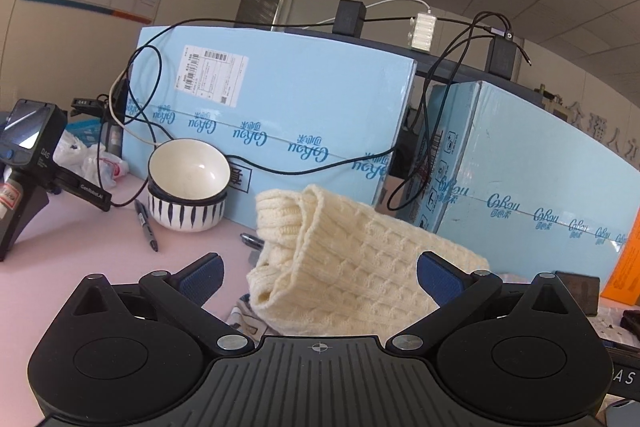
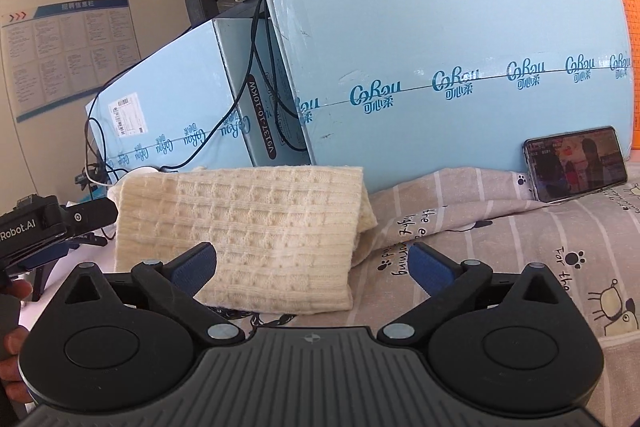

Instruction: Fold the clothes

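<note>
A cream cable-knit sweater (image 1: pixel 352 259) lies folded into a thick bundle on the table. In the left wrist view it sits between and just beyond my open left gripper (image 1: pixel 320 277), untouched by the blue pads (image 1: pixel 202 277). In the right wrist view the sweater (image 2: pixel 248 227) lies flat as a rectangle on a grey striped printed cloth (image 2: pixel 500 227). My right gripper (image 2: pixel 312 267) is open; its left pad (image 2: pixel 196 267) is over the sweater's near edge, its right pad over the cloth. The left gripper's body (image 2: pixel 48 227) shows at the left edge.
Two light blue cartons (image 1: pixel 280 115) (image 2: pixel 460 67) stand behind the sweater, with black cables and chargers on top. A striped bowl stack (image 1: pixel 186 187), a pen (image 1: pixel 146 225) and a black device (image 1: pixel 28 167) are left. A phone (image 2: pixel 576 163) leans on the right carton.
</note>
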Tool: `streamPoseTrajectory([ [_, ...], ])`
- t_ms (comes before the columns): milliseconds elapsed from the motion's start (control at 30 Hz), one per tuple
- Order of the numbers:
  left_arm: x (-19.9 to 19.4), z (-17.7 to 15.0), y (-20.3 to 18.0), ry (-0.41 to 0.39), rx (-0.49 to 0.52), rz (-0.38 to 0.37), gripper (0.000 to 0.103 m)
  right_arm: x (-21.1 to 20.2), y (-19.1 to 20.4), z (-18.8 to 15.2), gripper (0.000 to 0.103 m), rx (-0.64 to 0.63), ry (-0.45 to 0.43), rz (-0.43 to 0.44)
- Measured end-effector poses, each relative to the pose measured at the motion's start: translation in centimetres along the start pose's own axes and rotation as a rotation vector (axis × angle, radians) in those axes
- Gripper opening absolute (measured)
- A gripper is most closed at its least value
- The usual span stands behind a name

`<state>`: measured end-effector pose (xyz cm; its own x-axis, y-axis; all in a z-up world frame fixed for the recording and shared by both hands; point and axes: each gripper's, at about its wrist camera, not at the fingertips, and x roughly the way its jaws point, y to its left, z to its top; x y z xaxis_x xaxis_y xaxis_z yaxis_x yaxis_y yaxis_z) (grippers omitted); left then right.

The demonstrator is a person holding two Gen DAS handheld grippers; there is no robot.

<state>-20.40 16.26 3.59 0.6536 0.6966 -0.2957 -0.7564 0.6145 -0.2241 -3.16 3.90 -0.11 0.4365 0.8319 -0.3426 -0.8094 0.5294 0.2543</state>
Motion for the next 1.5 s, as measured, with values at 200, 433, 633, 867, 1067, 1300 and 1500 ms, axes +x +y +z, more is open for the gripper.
streamPoseTrajectory([
  [200,0.2,-1.7,-0.8,0.031,0.063,0.023,0.103,0.0,-0.5,-1.1,0.103,-0.025,0.024,-0.059],
  [433,0.7,-2.6,-1.2,0.056,0.102,0.008,0.103,0.5,-0.4,-1.6,0.103,-0.076,0.056,-0.103],
  [633,0.3,-2.6,-1.0,0.027,0.097,0.026,0.103,0.6,0.3,-1.9,0.103,-0.119,0.073,-0.116],
  [867,0.5,-2.7,-1.1,0.038,0.101,0.026,0.103,0.6,0.6,-1.9,0.103,-0.130,0.090,-0.129],
  [1067,0.5,-2.9,-1.5,0.050,0.118,0.008,0.103,0.8,0.4,-2.0,0.103,-0.125,0.100,-0.148],
  [1300,0.7,-3.0,-1.4,0.055,0.113,0.012,0.103,0.7,0.3,-2.1,0.103,-0.123,0.101,-0.147],
  [1500,0.5,-2.9,-1.3,0.044,0.110,0.016,0.103,0.6,0.4,-2.1,0.103,-0.123,0.101,-0.134],
])
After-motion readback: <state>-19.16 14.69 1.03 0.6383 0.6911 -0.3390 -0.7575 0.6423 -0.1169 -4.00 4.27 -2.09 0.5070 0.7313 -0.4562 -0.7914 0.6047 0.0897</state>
